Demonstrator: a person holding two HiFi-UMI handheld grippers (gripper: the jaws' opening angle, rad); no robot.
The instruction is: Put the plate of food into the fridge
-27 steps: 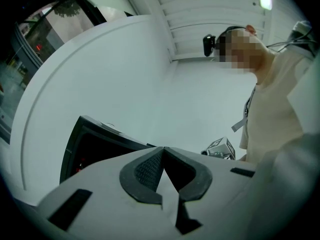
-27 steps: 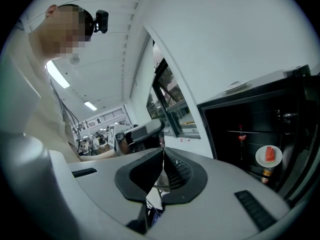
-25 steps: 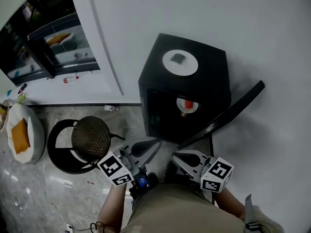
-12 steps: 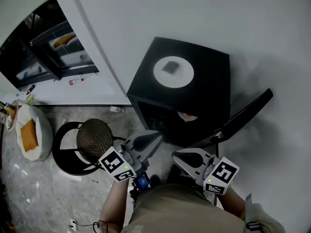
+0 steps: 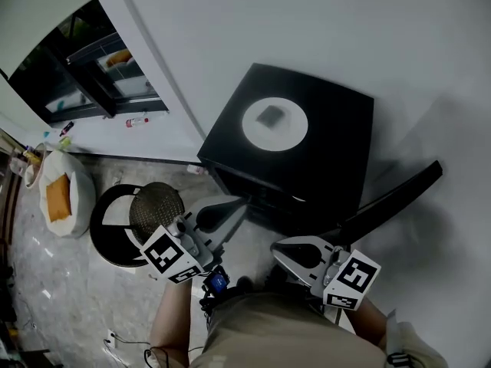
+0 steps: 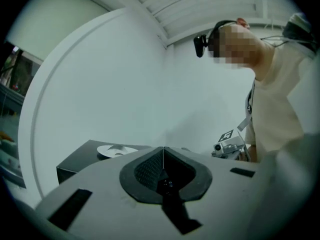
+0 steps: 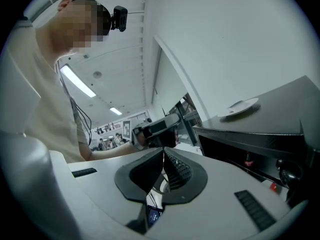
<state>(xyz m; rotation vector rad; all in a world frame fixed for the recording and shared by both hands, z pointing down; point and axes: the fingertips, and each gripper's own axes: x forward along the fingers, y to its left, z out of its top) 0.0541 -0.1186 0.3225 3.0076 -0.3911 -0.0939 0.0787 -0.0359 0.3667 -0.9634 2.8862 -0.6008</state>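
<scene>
A black mini fridge [image 5: 337, 129] stands against the white wall with its door [image 5: 391, 198] swung open to the right. On its top rests a white plate [image 5: 275, 133] with a dark piece of food [image 5: 270, 116]. My left gripper [image 5: 230, 205] is shut and empty, just before the fridge's front left corner. My right gripper [image 5: 282, 250] is also shut and empty, lower, in front of the open fridge. The left gripper view has its shut jaws [image 6: 163, 149] with the plate [image 6: 116, 150] beyond. In the right gripper view [image 7: 163, 151] the plate [image 7: 241, 107] sits on the fridge [image 7: 280, 104].
A round black stool with a woven seat [image 5: 153, 209] stands left of the fridge. A white bag with something orange [image 5: 57, 194] lies further left. A dark glass cabinet [image 5: 84, 75] is at the upper left, small bottles [image 5: 136, 121] at its foot.
The left gripper has moved up toward the fridge's front corner; the right one shifted slightly. Both stay shut. The view has shifted and the fridge's inside no longer shows.
</scene>
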